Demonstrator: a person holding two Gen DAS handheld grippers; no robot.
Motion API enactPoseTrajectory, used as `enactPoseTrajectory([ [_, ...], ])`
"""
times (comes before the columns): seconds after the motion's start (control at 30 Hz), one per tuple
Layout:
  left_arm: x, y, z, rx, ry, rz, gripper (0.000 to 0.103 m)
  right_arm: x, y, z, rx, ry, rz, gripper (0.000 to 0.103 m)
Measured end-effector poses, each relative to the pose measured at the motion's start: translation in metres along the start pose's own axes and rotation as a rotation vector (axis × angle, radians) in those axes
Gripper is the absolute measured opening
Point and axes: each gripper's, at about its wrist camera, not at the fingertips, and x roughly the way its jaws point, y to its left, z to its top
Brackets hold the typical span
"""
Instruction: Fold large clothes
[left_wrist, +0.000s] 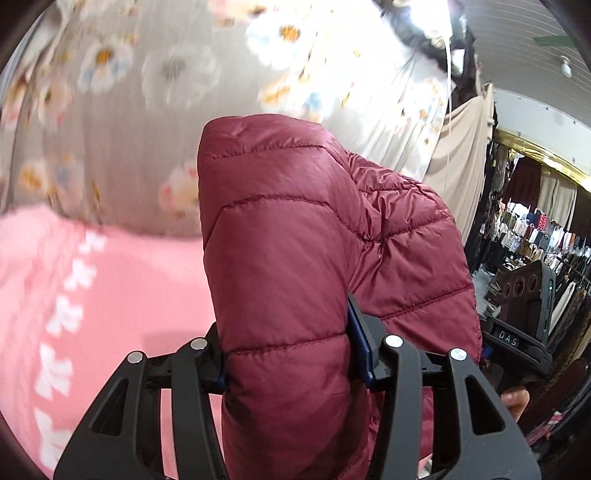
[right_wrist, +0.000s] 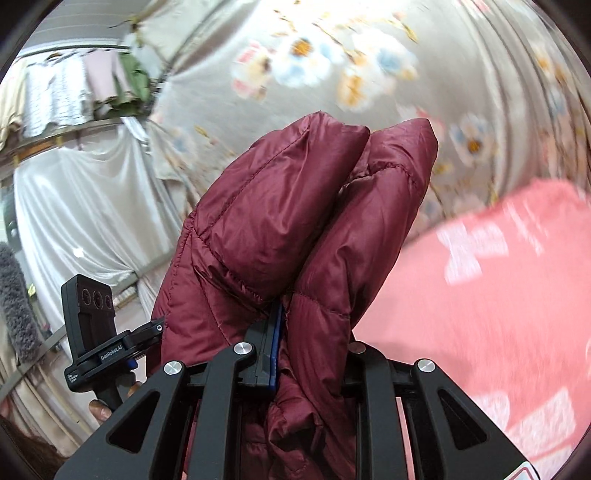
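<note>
Both black two-finger grippers, left gripper (left_wrist: 286, 365) and right gripper (right_wrist: 310, 354), clench the maroon quilted puffer jacket (left_wrist: 295, 240); the left gripper's body reads "GenRobot.AI", the right's "DAS".

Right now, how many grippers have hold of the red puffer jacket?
2. The left gripper clamps a padded fold of the jacket; the right gripper pinches another bunched part. Both hold it above the pink bedspread.

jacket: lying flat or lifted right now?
Lifted. The maroon puffer jacket bunches up between both grippers, left and right, clear of the pink sheet.
</note>
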Motion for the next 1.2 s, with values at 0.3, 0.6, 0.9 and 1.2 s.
enactPoseTrajectory([
  [0.3,-0.032,0.036,0.042,0.106,-0.161,0.078,0.05,0.06,0.05,0.033,-0.094,-0.075,0.068,0.018],
  [0.6,-0.009,0.125,0.044,0.066,-0.183,0.144,0.052,0.163,0.043,0.026,-0.072,-0.012,0.122,0.018],
  [0.9,0.07,0.207,0.01,-0.004,-0.09,0.179,0.052,0.267,-0.007,-0.015,-0.013,0.104,0.068,0.018],
  [1.2,0.145,0.27,-0.045,-0.092,0.029,0.206,0.052,0.34,-0.063,-0.065,0.043,0.216,-0.003,0.018],
])
